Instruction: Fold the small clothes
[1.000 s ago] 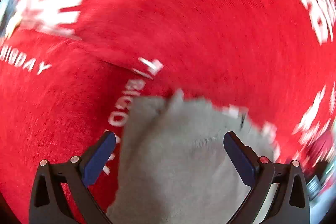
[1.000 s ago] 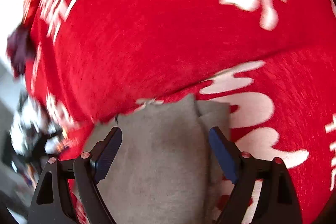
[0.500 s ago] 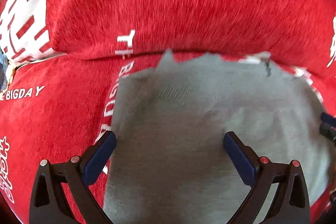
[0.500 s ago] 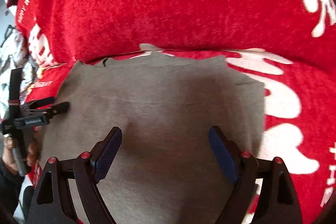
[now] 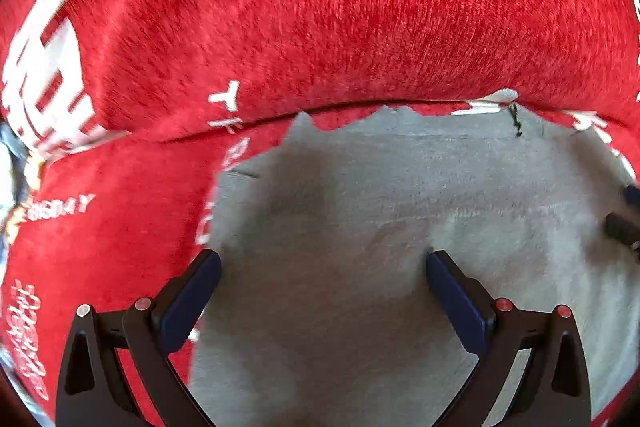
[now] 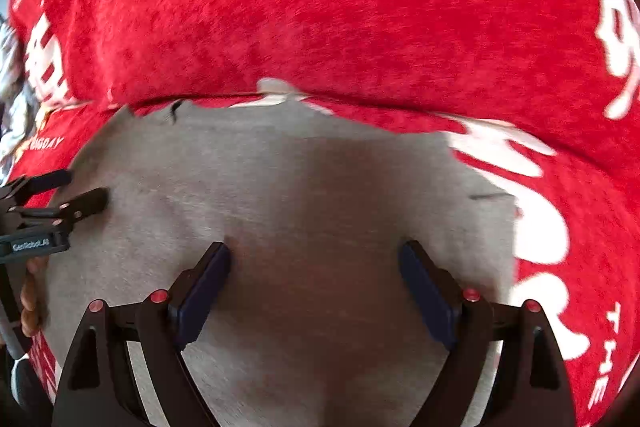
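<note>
Left wrist view: the left gripper [image 5: 322, 285] hangs with its jaws spread wide and nothing between the pads, over the left part of the grey garment [image 5: 400, 247], which lies flat on the red blanket [image 5: 320, 7]. The cloth runs off to the right, its long axis crosswise.

Right wrist view: the right gripper [image 6: 314, 281] is likewise wide apart and empty-handed above the garment's right half [image 6: 300, 187]; its right edge lies just beside this tool, so each hand is nearer its own side edge.
</note>
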`<state>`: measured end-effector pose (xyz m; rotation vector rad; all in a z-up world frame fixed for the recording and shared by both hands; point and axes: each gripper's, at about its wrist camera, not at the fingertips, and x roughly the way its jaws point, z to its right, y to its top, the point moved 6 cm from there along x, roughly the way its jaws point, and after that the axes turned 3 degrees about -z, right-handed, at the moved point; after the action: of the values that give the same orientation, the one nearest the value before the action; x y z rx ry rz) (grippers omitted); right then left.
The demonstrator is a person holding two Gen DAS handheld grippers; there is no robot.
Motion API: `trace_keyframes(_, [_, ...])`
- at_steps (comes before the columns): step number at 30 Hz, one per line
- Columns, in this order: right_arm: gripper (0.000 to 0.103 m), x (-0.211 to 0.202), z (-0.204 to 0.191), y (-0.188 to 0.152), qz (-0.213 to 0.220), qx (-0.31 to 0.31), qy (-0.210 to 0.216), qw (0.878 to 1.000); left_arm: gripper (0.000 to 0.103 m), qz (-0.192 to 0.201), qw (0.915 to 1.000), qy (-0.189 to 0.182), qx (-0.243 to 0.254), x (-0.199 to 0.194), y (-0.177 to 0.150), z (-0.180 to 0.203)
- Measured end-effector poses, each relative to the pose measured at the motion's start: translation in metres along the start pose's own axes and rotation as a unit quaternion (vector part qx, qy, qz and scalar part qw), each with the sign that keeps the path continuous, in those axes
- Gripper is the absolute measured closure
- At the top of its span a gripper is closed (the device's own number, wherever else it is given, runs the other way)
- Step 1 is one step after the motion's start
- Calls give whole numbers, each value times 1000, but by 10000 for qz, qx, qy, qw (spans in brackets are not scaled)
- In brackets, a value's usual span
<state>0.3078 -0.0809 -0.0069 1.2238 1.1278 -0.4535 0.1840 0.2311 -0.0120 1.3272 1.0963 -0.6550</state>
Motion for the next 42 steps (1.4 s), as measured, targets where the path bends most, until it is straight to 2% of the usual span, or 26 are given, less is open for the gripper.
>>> trace_keyframes(5, [13,-24,-24,-10,214,-225,190,9993,0,39,10000,51,-38,-13,-8,-6])
trace_keyframes(10, [11,-26,-50,-34,122,-760,173,9969,0,7,9999,104,-44,-16,-15,-9])
trace_keyframes(12, [9,-13,-39,-45,-88,-650,50,9978,0,2,9999,148,-55,-19,-21,-16])
trace_keyframes(13, [9,-16,-32,-45,38,-502,109,9987,0,0,9999,143,-80,-17,-22,-20])
trace_keyframes(16, [8,-31,-16,-46,229,-174,-83,9996,0,-28,9998,52,-186,-21,-28,-30])
trace_keyframes(17, [8,-38,-15,-47,376,-58,53,9993,0,-47,9998,20,-207,-21,-31,-34])
trace_keyframes(20, [7,-41,-19,-51,426,-41,190,9989,0,-155,9991,-237,-324,-20,-41,-47])
trace_keyframes(22, [6,-33,-25,-58,343,-143,145,9992,0,-341,9959,-596,-597,-14,-49,-60])
trace_keyframes(23, [2,-27,-26,-61,346,-172,87,9992,0,-437,9927,-824,-767,-10,-52,-66])
trace_keyframes(25, [1,-25,-30,-64,709,-285,-9,9971,0,-623,9819,-1360,-1165,-4,-58,-78])
trace_keyframes(27, [0,-25,-31,-64,708,-275,-34,9971,0,-697,9706,-1735,-1518,2,-61,-88])
trace_keyframes(31, [1,-25,-31,-64,742,-270,-36,9969,0,-778,9631,-1951,-1685,11,-59,-85])
trace_keyframes(33, [1,-25,-31,-65,763,-260,-11,9967,0,-849,9641,-1983,-1549,15,-57,-73])
trace_keyframes(36, [0,-24,-31,-66,789,-258,-8,9965,0,-831,9730,-1780,-1210,19,-51,-54])
trace_keyframes(38, [1,-24,-30,-67,821,-241,-14,9963,0,-826,9720,-1823,-1235,20,-47,-51])
trace_keyframes(39, [1,-24,-30,-67,826,-238,-11,9963,2,-826,9712,-1837,-1276,19,-45,-51])
trace_keyframes(42, [0,-24,-30,-68,838,-234,0,9962,41,-613,9744,-1852,-1114,5,-39,-46])
